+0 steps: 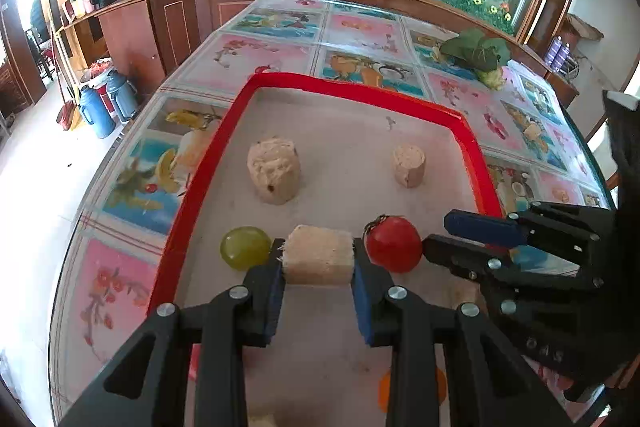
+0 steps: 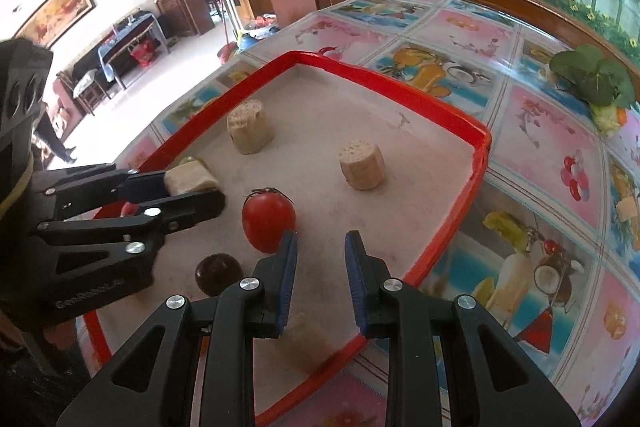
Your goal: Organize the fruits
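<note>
A red-rimmed tray [image 1: 352, 87] lies on the table and also shows in the right wrist view [image 2: 400, 75]. My left gripper [image 1: 318, 259] is shut on a beige cylindrical chunk [image 1: 319, 259], which also shows in the right wrist view [image 2: 191, 177]. A green grape [image 1: 245, 247] lies just left of it and a red tomato [image 1: 394, 243] just right. My right gripper [image 2: 320, 259] is open and empty, just right of the tomato [image 2: 268, 221]. A dark round fruit [image 2: 218, 273] lies at its left.
Two more beige chunks stand in the tray [image 1: 274, 171] [image 1: 408, 165]. An orange piece [image 1: 386, 387] lies low under my left gripper. A leafy green bundle [image 1: 478, 53] rests on the table's far right. Flasks [image 1: 94, 111] stand on the floor at left.
</note>
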`<state>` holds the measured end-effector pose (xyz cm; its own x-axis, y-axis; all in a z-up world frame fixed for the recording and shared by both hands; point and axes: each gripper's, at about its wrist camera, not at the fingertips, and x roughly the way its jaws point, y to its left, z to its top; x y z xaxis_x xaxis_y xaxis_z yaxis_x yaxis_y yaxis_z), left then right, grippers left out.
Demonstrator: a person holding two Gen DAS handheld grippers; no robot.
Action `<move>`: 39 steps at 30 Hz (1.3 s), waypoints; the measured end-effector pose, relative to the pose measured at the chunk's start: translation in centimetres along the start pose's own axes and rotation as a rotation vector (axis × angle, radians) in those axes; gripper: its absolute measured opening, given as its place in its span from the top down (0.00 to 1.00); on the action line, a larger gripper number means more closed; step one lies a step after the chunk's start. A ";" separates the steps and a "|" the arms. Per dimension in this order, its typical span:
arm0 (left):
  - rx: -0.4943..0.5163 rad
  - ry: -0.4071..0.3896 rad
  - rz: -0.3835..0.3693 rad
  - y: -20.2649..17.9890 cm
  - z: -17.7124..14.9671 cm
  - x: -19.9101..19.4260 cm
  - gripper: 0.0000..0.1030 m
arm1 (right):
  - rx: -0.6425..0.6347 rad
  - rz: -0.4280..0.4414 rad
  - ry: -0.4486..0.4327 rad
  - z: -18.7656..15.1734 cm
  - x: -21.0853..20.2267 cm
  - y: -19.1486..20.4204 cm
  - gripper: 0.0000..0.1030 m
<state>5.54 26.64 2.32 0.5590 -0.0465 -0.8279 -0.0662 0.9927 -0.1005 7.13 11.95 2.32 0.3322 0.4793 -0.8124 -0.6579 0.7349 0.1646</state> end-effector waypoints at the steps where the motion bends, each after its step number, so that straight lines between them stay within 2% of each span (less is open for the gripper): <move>1: 0.000 0.006 0.000 -0.1 0.1 0.2 0.68 | -0.004 -0.004 0.001 0.0 0.0 0.0 0.77; 9: 0.024 0.028 0.037 -0.9 0.1 0.9 0.66 | -0.009 -0.019 0.025 0.1 -0.1 0.2 0.76; 14: 0.036 0.023 0.070 -1.4 0.0 0.5 0.54 | 0.002 -0.028 0.033 0.1 -0.2 0.2 0.73; 16: 0.033 0.016 0.082 -1.4 -0.1 0.1 0.51 | 0.008 -0.036 0.038 0.1 -0.4 0.3 0.70; 22: 0.012 -0.014 0.096 -1.2 -0.2 -1.5 0.40 | 0.019 -0.037 0.018 -0.1 -1.8 0.8 0.69; 26: 0.001 -0.040 0.116 -1.4 -0.6 -2.9 0.29 | 0.021 -0.039 0.007 -0.3 -3.1 1.2 0.68; 32: 0.004 -0.043 0.136 -2.3 -1.7 -4.5 0.20 | 0.041 -0.024 -0.003 -1.4 -5.5 1.5 0.65; 39: 0.013 -0.053 0.143 -5.2 -3.8 -6.0 0.15 | 0.088 0.015 0.007 -4.2 -7.9 0.8 0.64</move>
<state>-0.59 21.33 5.76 0.5871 0.1014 -0.8031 -0.1376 0.9902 0.0244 1.19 6.77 6.51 0.3182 0.4875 -0.8131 -0.6005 0.7673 0.2250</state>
